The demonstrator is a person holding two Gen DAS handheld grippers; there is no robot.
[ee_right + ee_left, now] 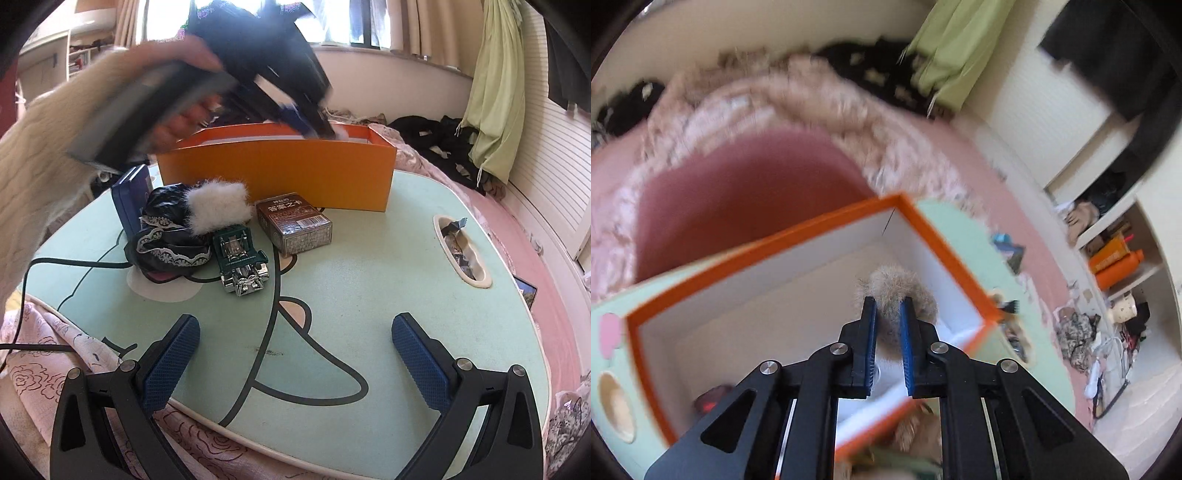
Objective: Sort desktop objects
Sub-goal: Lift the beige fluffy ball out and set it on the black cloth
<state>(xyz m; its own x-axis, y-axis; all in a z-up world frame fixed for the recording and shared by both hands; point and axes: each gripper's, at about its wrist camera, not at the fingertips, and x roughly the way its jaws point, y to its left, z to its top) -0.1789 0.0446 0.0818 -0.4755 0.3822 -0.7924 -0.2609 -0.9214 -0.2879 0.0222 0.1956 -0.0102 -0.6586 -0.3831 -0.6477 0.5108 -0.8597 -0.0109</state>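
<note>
The left gripper (888,306) held a small tan fur ball (895,286) pinched between its fingers, over the open orange box (768,240) at the tabletop's (369,280) far edge. The ball was probably light, soft and squashy, best held across its middle. The right gripper (295,332) hovered wide open and empty above the near edge; the blurred view hid finer detail.
</note>
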